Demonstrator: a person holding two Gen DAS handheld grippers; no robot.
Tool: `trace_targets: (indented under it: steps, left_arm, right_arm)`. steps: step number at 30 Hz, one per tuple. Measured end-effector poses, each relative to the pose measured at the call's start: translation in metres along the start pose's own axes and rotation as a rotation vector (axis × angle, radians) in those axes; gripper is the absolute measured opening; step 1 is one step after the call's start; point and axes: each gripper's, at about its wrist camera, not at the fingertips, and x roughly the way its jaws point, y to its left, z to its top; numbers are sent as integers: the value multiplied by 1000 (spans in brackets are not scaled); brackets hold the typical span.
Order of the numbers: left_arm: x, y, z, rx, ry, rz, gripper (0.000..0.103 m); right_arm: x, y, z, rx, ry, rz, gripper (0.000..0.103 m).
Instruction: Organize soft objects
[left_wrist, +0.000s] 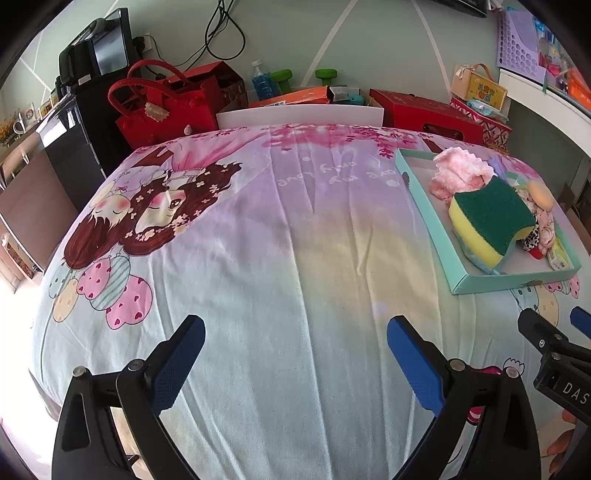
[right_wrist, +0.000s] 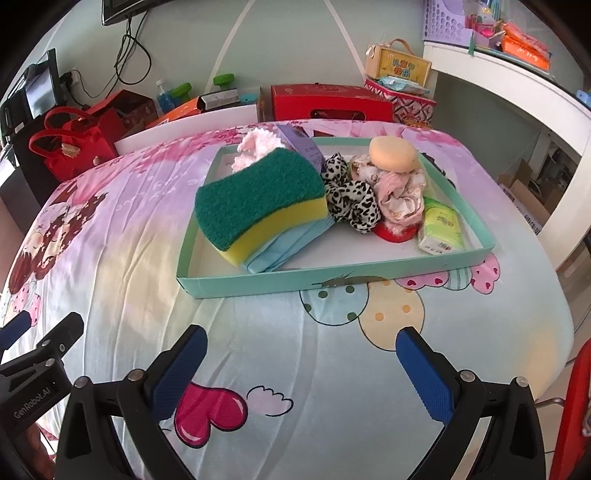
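1. Nearest, the right gripper and the left gripper hover over the cartoon bedsheet, jaws spread wide, both empty.
2. Beyond, a teal tray holds the green-and-yellow sponge, long axis running from near-left to far-right.
3. Behind it: a leopard scrunchie and a pink cloth.

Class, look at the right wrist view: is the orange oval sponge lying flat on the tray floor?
No. The orange oval sponge sits on top of a bundle of pale pink cloth, raised well above the floor of the teal tray.
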Motion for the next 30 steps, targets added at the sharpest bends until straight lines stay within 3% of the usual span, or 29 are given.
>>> trace_targets:
  steps: [13, 30]
  left_arm:
    - [-4, -4, 0, 23, -24, 8, 99]
    - [-4, -3, -1, 18, -24, 17, 99]
  right_arm:
    - [-13, 5, 0, -29, -54, -25, 103]
    - [-16, 8, -1, -38, -60, -32, 103]
